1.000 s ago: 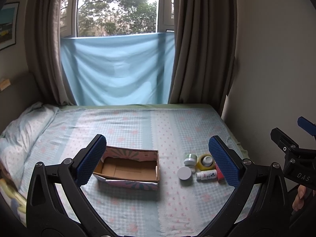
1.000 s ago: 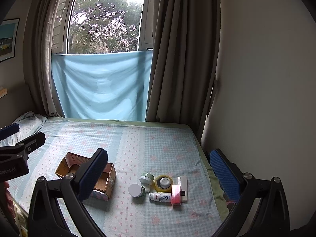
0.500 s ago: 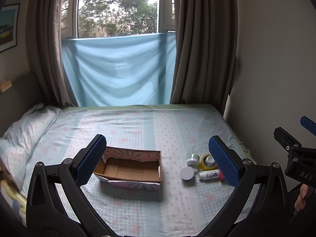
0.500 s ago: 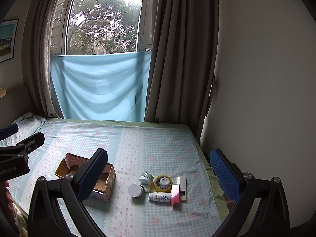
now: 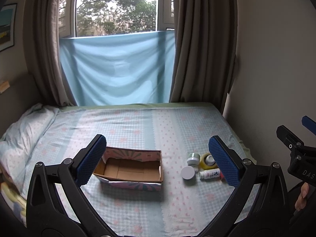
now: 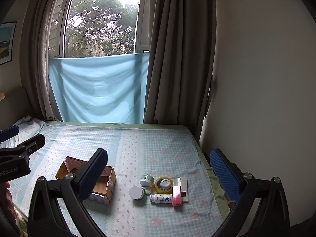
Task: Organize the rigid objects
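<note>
Bedroom with brown curtains (image 5: 199,45) and a blue cloth (image 5: 116,69) across the window; the bed (image 5: 138,122) carries an open cardboard box (image 5: 130,167), nothing visible inside. Just right of the box, a close cluster: a white-lidded jar (image 6: 137,192), a green-banded jar (image 6: 146,179), a tape roll (image 6: 164,183), a small white bottle (image 6: 161,198) lying flat, and a pink box (image 6: 177,195) against a white card (image 6: 183,185). Left gripper (image 5: 158,160) and right gripper (image 6: 158,174) both hover above the bed, fingers spread wide, holding nothing.
</note>
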Demonstrator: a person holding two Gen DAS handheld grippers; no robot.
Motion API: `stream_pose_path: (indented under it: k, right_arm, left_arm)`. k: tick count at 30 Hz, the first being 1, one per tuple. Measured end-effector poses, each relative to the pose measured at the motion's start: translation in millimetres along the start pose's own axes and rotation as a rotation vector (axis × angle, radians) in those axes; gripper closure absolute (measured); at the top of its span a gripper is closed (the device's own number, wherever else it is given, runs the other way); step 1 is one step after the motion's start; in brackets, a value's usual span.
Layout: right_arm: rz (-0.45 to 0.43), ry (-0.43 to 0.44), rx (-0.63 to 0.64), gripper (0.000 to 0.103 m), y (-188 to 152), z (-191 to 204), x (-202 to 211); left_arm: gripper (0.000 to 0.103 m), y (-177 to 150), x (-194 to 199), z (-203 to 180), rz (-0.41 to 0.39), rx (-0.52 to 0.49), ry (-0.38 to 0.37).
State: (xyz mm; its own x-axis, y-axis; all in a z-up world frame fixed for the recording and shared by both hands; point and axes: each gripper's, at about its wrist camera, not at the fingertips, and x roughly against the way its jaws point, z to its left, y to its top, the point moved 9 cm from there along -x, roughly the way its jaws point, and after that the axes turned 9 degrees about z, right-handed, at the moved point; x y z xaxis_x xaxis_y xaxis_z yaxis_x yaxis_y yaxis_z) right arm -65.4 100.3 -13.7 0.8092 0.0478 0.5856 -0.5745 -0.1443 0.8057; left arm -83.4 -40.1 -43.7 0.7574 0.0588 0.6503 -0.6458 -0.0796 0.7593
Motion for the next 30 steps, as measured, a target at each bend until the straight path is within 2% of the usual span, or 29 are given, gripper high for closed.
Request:
stream_pose_path:
  k: [6, 10, 13, 18, 23, 30]
  right_arm:
    - [0.036, -0.049, -0.030, 0.000, 4.4, -13.4, -7.3]
    - [0.094, -0.096, -0.066, 0.000, -5.2, -34.1, -28.0]
    - [0.145, -0.119, -0.083, 0.000, -16.1, -52.3, -51.6]
    - [0.246, -0.102, -0.133, 0.000, -44.7, -89.0, -109.7]
    - [0.346, -0.090, -0.135, 0.000, -80.3, -122.5, -184.2]
    - [0.524, -0.074, -0.172, 0.000, -138.2, -142.4, -294.5]
  left_arm:
    - [0.000, 7.2, -25.6, 3.6, 0.086, -0.023, -0.028]
    - [0.000, 3.0, -63.9, 0.4, 0.166, -0.058, -0.041]
    - [0.000, -3.7, -96.7, -8.6, 0.197, -0.089, -0.037]
    - [0.000, -29.6, -158.4, -31.3, 0.307, -0.124, -0.029]
    - [0.000, -71.2, -231.5, -62.4, 0.473, -0.111, -0.055]
    - [0.000, -125.7, -328.4, -103.6, 0.651, -0.122, -0.061]
